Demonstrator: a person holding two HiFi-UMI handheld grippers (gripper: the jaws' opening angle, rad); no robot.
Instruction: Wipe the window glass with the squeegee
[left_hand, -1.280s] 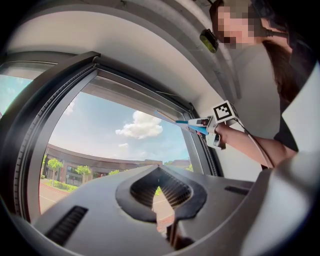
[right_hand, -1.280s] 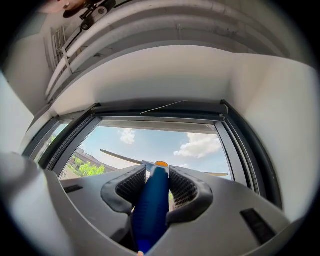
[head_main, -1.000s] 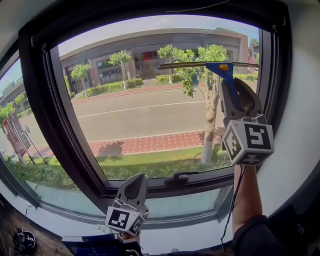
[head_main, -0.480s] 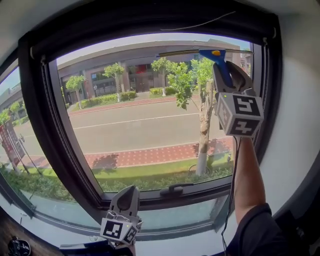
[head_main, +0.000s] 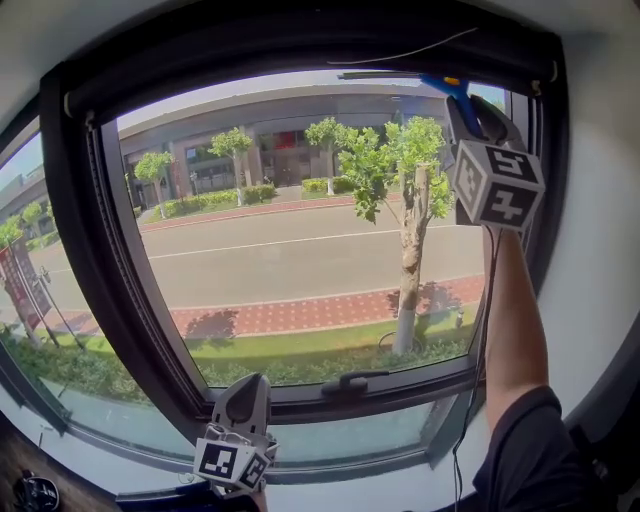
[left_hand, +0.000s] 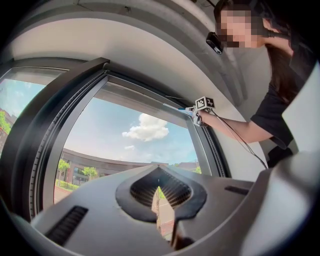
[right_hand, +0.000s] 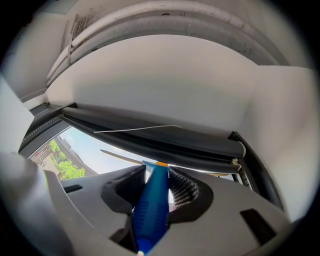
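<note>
Squeegee (head_main: 452, 86) sits clamped in right tongs (right_hand: 156, 176), seemingly touching upper window glass (head_main: 280, 230).

Indoor room at a street-facing window; home or office cannot be told.
- Window frame (head_main: 128, 300): large, dark, with a dark handle (head_main: 352, 383) on the lower bar.
- Glass (head_main: 250, 290): clear.
- Wall (head_main: 600, 230): plain white, to the right of the frame.
- Ceiling (right_hand: 165, 85): white, curving down above the window.
- Seen outside: road (head_main: 280, 255), red brick pavement (head_main: 300, 315), grass strip (head_main: 300, 350), young trees (head_main: 412, 240), hedges (head_main: 215, 178), a long building (head_main: 250, 112) opposite, blue sky (left_hand: 100, 140).
</note>
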